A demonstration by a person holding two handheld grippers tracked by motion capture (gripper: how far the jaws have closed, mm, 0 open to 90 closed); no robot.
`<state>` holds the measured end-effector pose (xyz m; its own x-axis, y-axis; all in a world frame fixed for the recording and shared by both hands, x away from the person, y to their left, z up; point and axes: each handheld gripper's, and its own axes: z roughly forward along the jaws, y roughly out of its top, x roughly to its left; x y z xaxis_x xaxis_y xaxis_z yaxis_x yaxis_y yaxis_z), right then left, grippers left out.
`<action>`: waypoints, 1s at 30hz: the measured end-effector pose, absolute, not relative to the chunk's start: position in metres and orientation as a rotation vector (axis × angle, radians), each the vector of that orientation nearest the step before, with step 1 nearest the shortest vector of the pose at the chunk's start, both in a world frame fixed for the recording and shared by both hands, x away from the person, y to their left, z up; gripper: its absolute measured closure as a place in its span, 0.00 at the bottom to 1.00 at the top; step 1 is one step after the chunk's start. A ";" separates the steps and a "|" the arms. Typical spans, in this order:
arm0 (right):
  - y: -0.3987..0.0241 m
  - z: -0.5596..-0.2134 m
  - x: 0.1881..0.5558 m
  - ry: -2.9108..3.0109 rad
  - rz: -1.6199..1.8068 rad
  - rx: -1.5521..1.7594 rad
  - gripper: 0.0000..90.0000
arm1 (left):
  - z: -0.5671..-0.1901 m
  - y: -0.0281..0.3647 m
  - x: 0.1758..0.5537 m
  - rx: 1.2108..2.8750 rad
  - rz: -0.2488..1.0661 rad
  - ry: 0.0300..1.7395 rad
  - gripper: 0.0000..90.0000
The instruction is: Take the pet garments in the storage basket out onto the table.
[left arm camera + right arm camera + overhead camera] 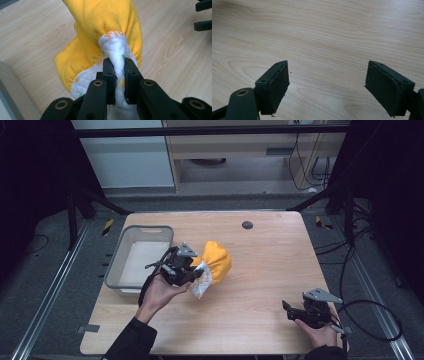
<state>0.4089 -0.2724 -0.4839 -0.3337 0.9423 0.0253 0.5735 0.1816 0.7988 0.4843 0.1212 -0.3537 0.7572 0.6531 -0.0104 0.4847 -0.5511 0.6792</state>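
Observation:
A yellow cloth with a white quilted lining (pixel 216 262) lies bunched on the wooden table (pixel 260 270), just right of the grey bin. My left gripper (pixel 197 272) is shut on its white edge. In the left gripper view the white fold (pixel 117 53) is pinched between the two black jaws, and the yellow part (pixel 105 22) hangs ahead of them. My right gripper (pixel 286 309) rests low at the table's front right, apart from the cloth. Its pads (pixel 277 82) stand wide apart over bare wood, so it is open.
A grey plastic bin (pixel 116 270) stands at the table's left, close behind my left hand. A small dark round cap (pixel 247 225) sits in the tabletop near the far edge. Black cables (pixel 370 320) loop off the right side.

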 end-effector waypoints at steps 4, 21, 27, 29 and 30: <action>-0.272 -0.484 0.409 1.983 1.010 1.420 0.21 | -0.360 0.114 0.485 2.265 0.301 0.842 0.91; -0.272 -0.484 0.409 1.983 1.010 1.418 0.21 | -0.382 0.088 0.485 2.296 0.244 0.807 0.91; -0.273 -0.484 0.409 1.983 1.011 1.418 0.21 | -0.391 0.081 0.486 2.305 0.232 0.803 0.91; -0.273 -0.484 0.409 1.983 1.009 1.418 0.21 | -0.393 0.079 0.486 2.309 0.233 0.801 0.91; -0.273 -0.484 0.409 1.984 1.010 1.419 0.21 | -0.394 0.078 0.486 2.312 0.234 0.798 0.91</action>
